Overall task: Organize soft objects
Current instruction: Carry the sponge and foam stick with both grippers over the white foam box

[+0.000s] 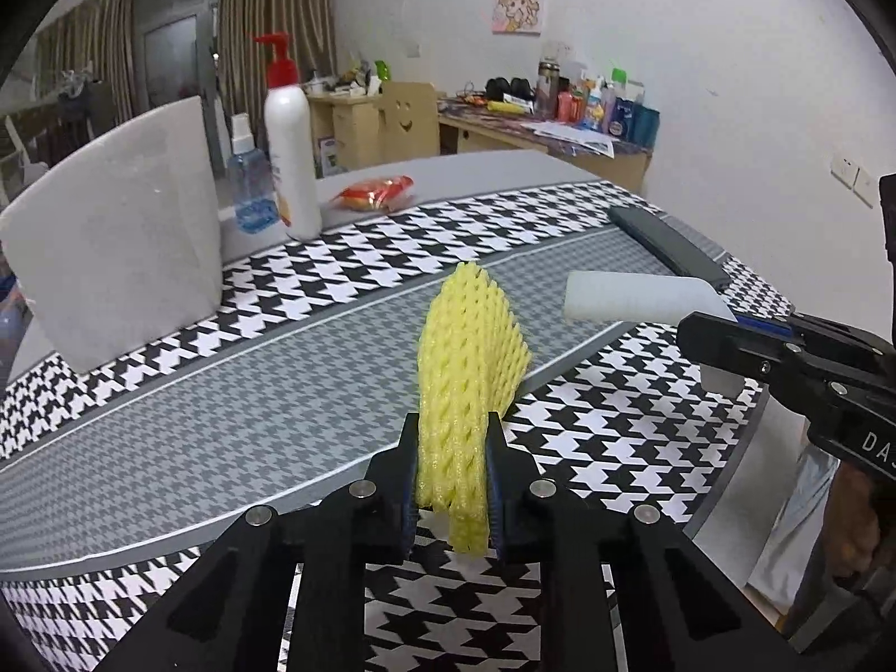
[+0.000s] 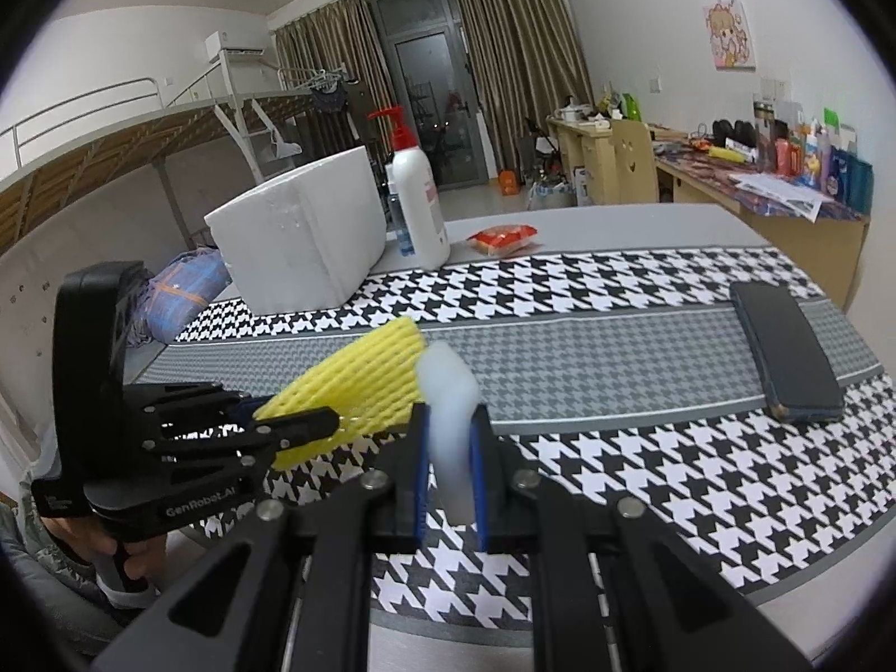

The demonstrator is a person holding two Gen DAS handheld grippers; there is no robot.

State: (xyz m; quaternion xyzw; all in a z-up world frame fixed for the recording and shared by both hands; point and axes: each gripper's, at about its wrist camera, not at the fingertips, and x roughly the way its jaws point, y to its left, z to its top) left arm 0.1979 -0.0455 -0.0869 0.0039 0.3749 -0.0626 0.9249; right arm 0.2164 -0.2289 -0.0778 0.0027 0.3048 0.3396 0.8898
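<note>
Black jaws fill the bottom of the left wrist view, and the left gripper [image 1: 451,476] has them pinched in tight on the yellow foam net [image 1: 467,369], squashing its lower end while the rest fans up through the middle of the frame, clear of the bench [image 1: 235,392]. Over at the right edge comes the right gripper [image 1: 705,344], carrying the white foam piece [image 1: 633,297], which pokes out toward centre right. At left stands the white foam box [image 1: 117,257], with the pump bottle [image 1: 291,140] and a small spray bottle [image 1: 249,185] just beside it, a red snack packet [image 1: 375,193] a little further right, and a dark phone [image 1: 666,249] at upper right on the houndstooth cloth.

Switching to the right wrist view: the right gripper [image 2: 451,481] sits bottom centre, jaws nearly closed, with the white foam piece [image 2: 448,409] clamped upright between the blue pads. Left of it, the left gripper [image 2: 302,425] reaches in from the lower left, the yellow foam net [image 2: 358,381] sticking out toward centre, its far end looking almost against the white piece. The white foam box [image 2: 302,235] waits at upper centre left, its top not visible from here.

Risks now, as I read it: both items are light and springy, so a shallow pinch could let one slide out mid-carry. The two loads hang close together, so a careless swing could knock them together. And the tall pump bottle [image 2: 417,196] stands right beside the box, easy to topple on the way in.
</note>
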